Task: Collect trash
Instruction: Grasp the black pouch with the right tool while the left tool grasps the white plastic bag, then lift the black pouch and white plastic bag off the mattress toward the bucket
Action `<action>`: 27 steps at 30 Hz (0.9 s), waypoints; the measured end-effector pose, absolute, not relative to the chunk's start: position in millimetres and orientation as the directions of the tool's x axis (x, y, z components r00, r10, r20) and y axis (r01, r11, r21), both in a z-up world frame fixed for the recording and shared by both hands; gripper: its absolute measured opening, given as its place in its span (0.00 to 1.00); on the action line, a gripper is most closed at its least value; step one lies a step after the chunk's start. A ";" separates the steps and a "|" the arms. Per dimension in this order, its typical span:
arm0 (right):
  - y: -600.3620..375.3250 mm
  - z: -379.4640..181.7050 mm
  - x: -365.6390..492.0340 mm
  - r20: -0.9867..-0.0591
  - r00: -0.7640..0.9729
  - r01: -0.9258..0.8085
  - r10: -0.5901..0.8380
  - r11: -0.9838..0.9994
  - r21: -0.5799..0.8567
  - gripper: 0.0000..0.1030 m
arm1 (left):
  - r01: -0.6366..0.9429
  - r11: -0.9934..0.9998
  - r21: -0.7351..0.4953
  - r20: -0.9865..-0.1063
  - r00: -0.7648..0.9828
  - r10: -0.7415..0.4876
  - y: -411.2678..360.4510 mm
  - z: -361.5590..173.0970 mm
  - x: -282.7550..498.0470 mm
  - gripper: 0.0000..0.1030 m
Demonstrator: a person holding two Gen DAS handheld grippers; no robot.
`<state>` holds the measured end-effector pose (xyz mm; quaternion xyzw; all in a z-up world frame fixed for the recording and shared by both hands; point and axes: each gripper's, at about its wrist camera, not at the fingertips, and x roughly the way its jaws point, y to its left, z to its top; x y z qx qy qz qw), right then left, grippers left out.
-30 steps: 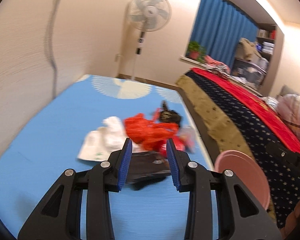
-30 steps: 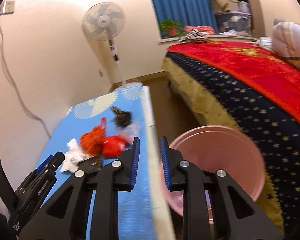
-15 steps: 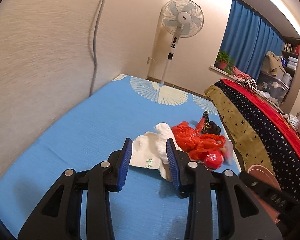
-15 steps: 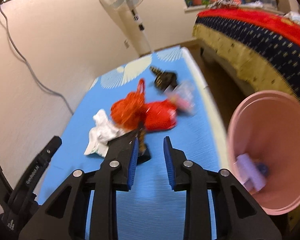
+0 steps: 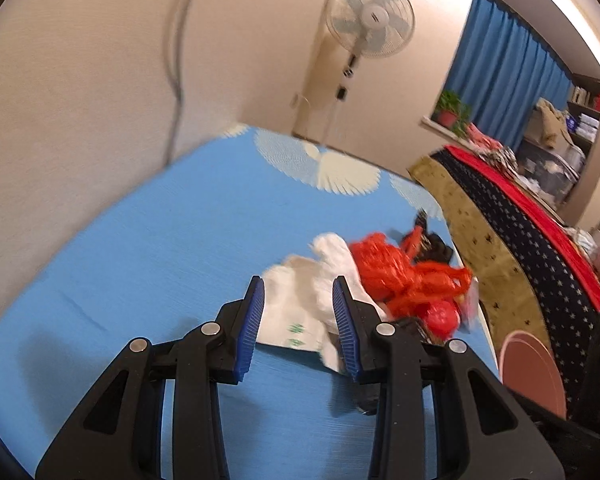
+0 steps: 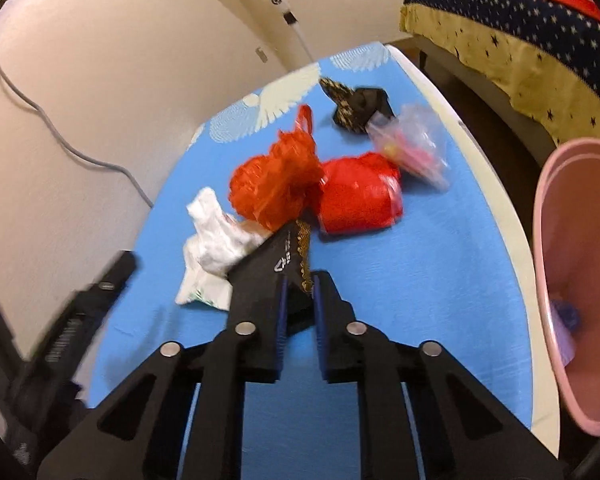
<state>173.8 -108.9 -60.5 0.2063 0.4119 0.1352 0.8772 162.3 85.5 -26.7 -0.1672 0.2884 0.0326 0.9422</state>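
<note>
While the right hand-held gripper (image 6: 299, 300) has just been closing, its jaws now pinch the near end of a black wrapper with a gold edge (image 6: 288, 258), which lies on the blue counter (image 6: 440, 264) at the front of the trash pile. Just beside it on the left sits a crumpled white bag (image 6: 210, 240), and the left hand-held gripper (image 5: 298, 320) hovers over that bag with its jaws apart and nothing pressed between them. Behind these lie a crumpled orange bag (image 6: 274, 184) touching a red bundle (image 6: 358, 196), then a clear plastic bag (image 6: 414, 146) and a black-and-gold scrap (image 6: 356, 110) nearer the far edge. To the right, off the counter's edge, stands a pink bin (image 6: 564, 216) with a pale purple item already at the bottom. Judging by this, collection has only begun: one or two pieces are in the bin, the wrapper is gripped but not lifted, and the rest of the pile is still to go.
</note>
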 end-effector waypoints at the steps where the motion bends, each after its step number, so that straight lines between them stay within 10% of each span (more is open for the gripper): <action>1: -109.1 -57.1 173.8 -0.660 0.631 -0.077 0.408 0.879 0.470 0.09 | -0.151 0.944 -0.294 -0.563 0.826 -0.043 83.3 -30.5 166.0 0.34; 18: -126.3 -41.2 169.7 -0.633 0.666 -0.096 0.395 0.887 0.452 0.07 | -0.095 0.943 -0.319 -0.655 0.741 -0.147 63.4 -61.8 206.7 0.37; 22: -129.9 -37.1 166.5 -0.635 0.671 -0.087 0.382 0.892 0.444 0.06 | -0.089 0.947 -0.310 -0.657 0.740 -0.146 63.2 -60.9 205.2 0.08; 27: -131.6 -21.2 156.9 -0.613 0.694 -0.101 0.378 0.893 0.438 0.05 | -0.089 0.947 -0.309 -0.642 0.754 -0.139 66.4 -54.1 195.2 0.04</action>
